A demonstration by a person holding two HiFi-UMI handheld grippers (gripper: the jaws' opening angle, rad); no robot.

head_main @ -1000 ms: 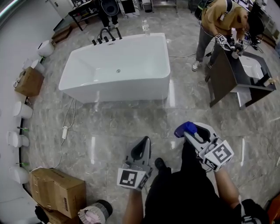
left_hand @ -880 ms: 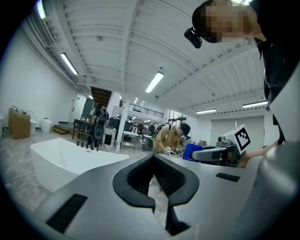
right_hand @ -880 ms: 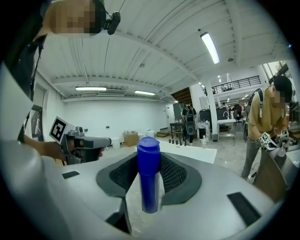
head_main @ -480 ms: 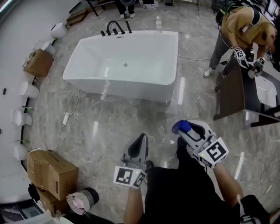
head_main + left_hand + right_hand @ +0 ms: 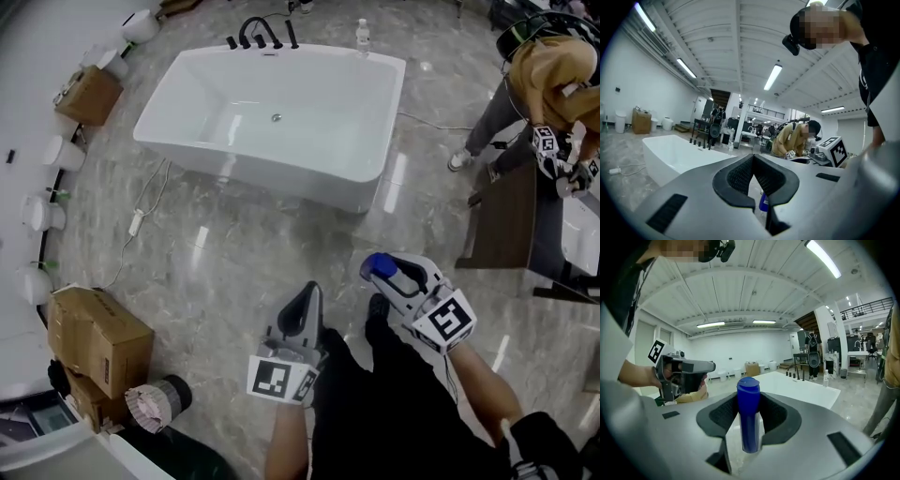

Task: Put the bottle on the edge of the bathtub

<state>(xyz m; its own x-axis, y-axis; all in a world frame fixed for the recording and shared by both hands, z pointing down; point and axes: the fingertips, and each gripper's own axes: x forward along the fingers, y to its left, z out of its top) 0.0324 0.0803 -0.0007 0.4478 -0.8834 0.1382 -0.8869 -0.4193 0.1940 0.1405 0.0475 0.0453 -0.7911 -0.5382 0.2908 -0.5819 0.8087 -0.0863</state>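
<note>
1. Right hand-held gripper (image 5: 382, 274): clamped on the blue bottle (image 5: 378, 266), one pad on each side of its body and the cap pointing up. We judged the upright hold chosen so the bottle could be set down on its base.
2. Blue bottle: carried in the air over the marble floor (image 5: 234, 272), well apart from the bathtub (image 5: 281, 173) and not yet on its edge.
3. Left hand-held gripper (image 5: 307, 298): jaws together, with nothing between them. It was held low beside the right one, and we took it as idle, since one grip serves this task.
4. Bathtub: white, freestanding and empty, with a black faucet set (image 5: 261, 33) at the far end. Its flat rim facing us looked the handiest landing place.
5. Clear bottle (image 5: 362, 36): near the tub's far corner. We could not tell whether it stood on the rim or on the floor behind.
6. Cardboard boxes (image 5: 98, 337): stacked at the left, off the path to the tub.
</note>
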